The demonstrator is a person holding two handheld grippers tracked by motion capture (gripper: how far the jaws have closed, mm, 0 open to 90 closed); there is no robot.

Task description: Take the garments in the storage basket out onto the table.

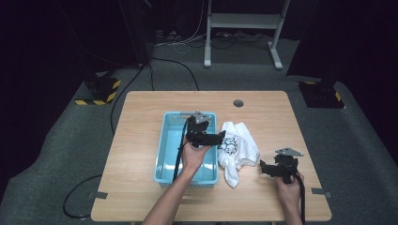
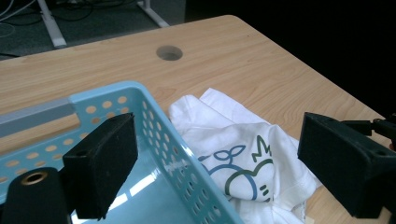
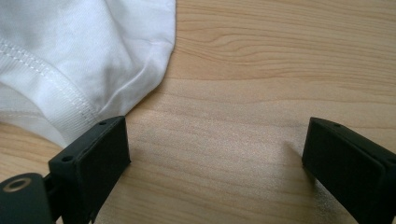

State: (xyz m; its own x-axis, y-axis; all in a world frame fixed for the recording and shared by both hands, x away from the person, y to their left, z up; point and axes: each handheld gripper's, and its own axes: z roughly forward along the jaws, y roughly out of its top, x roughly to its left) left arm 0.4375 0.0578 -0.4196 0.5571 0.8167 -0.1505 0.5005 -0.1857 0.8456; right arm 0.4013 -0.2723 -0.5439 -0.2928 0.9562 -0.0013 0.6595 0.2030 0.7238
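Note:
A crumpled white T-shirt (image 1: 238, 147) with a green and blue print lies on the wooden table (image 1: 141, 112), right beside a light blue perforated basket (image 1: 164, 140). My left gripper (image 1: 217, 137) hovers over the basket's right side, open, its jaws pointing toward the shirt with nothing between them. In the left gripper view the shirt (image 2: 233, 154) lies just past the basket's rim (image 2: 154, 116). My right gripper (image 1: 263, 168) rests low near the table's front right, open and empty, a short way right of the shirt. The shirt's hem (image 3: 79, 60) shows in the right gripper view, above its left jaw.
The basket looks empty inside. A round cable hole (image 1: 238, 102) sits in the table near its far edge. Beyond the table stand a white frame (image 1: 244, 28) and hazard-striped bases (image 1: 98, 89) on the grey floor, with cables running across it.

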